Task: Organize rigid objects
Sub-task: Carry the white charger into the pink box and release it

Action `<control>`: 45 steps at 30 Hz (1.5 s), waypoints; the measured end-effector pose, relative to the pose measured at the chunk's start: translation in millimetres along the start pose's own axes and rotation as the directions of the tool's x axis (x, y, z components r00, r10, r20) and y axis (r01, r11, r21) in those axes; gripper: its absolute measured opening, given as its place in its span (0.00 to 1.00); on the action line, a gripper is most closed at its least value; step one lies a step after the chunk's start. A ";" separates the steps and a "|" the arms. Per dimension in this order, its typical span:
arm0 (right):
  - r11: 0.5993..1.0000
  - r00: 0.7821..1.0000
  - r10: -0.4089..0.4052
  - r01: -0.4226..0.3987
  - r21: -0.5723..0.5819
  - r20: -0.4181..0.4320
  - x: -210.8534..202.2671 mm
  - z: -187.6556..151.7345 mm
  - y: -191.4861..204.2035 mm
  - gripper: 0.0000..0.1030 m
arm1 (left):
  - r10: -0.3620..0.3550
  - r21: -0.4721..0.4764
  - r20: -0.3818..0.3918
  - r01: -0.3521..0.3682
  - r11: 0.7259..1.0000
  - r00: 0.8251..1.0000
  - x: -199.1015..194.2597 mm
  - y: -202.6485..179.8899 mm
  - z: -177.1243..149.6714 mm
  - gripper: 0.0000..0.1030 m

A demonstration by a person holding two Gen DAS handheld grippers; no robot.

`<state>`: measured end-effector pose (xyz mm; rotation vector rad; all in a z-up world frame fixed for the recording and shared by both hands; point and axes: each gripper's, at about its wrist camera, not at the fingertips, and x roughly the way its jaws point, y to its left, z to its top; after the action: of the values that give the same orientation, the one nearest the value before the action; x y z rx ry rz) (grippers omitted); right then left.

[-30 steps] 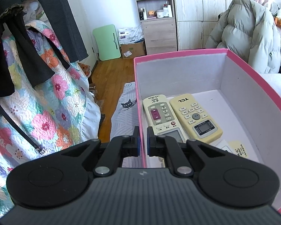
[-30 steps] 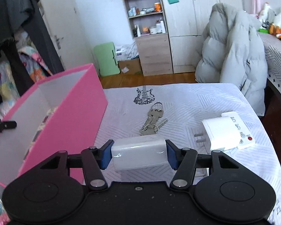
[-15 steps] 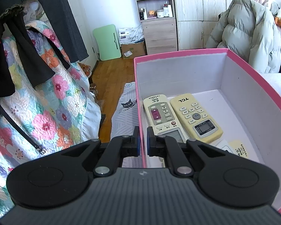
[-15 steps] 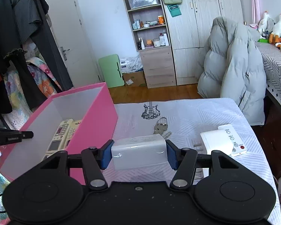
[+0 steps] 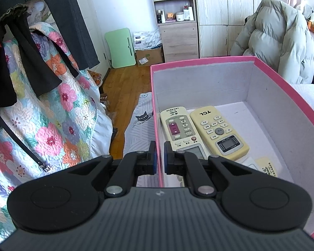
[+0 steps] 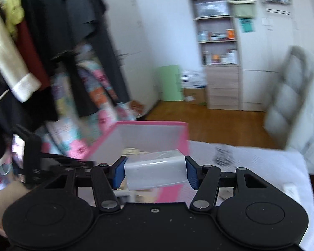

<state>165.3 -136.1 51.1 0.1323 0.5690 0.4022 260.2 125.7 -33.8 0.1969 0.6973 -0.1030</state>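
A pink box (image 5: 201, 60) with a white inside stands on the table. Two remotes lie in it side by side, a cream one (image 5: 179, 129) and a yellowed one (image 5: 217, 131), with a yellow slip (image 5: 268, 166) nearer me. My left gripper (image 5: 159, 160) is shut on the box's left wall. In the blurred right wrist view, my right gripper (image 6: 155, 172) is shut on a white film-wrapped block (image 6: 155, 167). It holds the block in the air just before the pink box (image 6: 148, 123), near its right wall.
A white patterned cloth (image 6: 261, 163) covers the table right of the box, with a small white item (image 6: 291, 190) at its edge. A grey puffer jacket (image 5: 282, 41) hangs behind the box. A floral quilt (image 5: 41, 115) and dark hanging clothes (image 5: 73, 21) fill the left.
My right gripper has risen and swung left with the white block, from above the keys and adapter on the cloth to just before the pink box. The left gripper has stayed put.
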 end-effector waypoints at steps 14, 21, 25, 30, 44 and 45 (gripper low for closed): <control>0.999 0.924 0.030 -0.015 0.042 -0.381 183.2 45.0 14.2 0.61 | -0.018 -0.025 -0.007 0.018 1.000 1.000 1.9 3.5 -0.5 0.05; 1.000 0.932 -0.013 0.014 0.001 -0.363 232.1 39.9 21.7 0.61 | 0.013 0.027 -0.006 -0.012 1.000 1.000 1.4 -4.2 0.0 0.05; 1.000 0.918 -0.021 0.028 0.012 -0.396 254.9 37.5 17.2 0.61 | 0.002 0.023 -0.008 -0.002 1.000 1.000 1.8 -2.5 0.5 0.06; 0.999 0.897 -0.016 0.029 0.022 -0.441 251.6 37.8 15.4 0.62 | 0.012 0.038 -0.014 -0.012 0.999 1.000 2.7 -5.4 1.6 0.06; 0.997 0.981 0.043 -0.054 -0.054 -0.190 60.0 61.1 -31.4 0.72 | 0.027 0.058 -0.038 -0.025 0.998 0.999 4.1 -8.0 4.2 0.06; 0.998 0.982 0.027 -0.037 -0.052 -0.187 45.9 54.8 -40.9 0.72 | 0.032 0.059 -0.039 -0.029 0.998 0.999 4.1 -8.2 4.0 0.06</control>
<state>244.1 -155.6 64.7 0.0512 0.7402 0.4642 264.5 116.7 -34.7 0.2665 0.7310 -0.0908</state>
